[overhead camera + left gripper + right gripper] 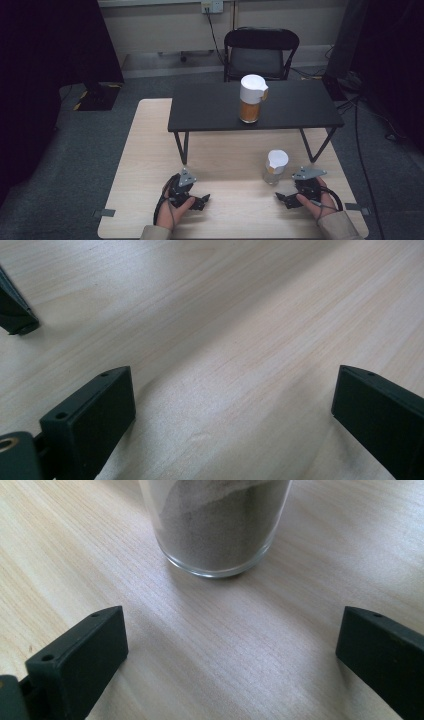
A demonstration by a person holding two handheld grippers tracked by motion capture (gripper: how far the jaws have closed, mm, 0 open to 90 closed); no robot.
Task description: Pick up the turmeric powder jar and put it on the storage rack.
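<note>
thing in hand: the small glass jar [276, 167] with a white lid and grey-brown powder inside; it stands upright on the pale wooden worktop [145, 150], in front of the right leg of the black shelf [210, 107].

direction from right claw: the right claw [284, 196] lies on the worktop just beside the jar. in the right gripper view the jar base [216, 530] sits straight ahead, a little left of the middle line between the two jaws.

gap to close: the jar is near but apart from the jaws, nothing touches it. i judge a short push forward would bring it between them.

right claw state: released, the jaws stand wide and hold nothing.

left claw state: the left claw [200, 201] is also released, with bare wood between its jaws in the left gripper view [230, 405].

nearer hand: the right one, clearly. the left claw is well apart from the jar, on the other side of the worktop.

long axis of jar: vertical. i think the jaws should meet the glass wall from the sides, below the lid.

other container: a taller jar [251, 98] with a white spout lid and orange content stands on top of the black shelf, behind the small one and well apart from both claws.

what i would watch: the shelf leg [314, 145] is close to the right of the jar, so the outer jaw may brush it.
</note>
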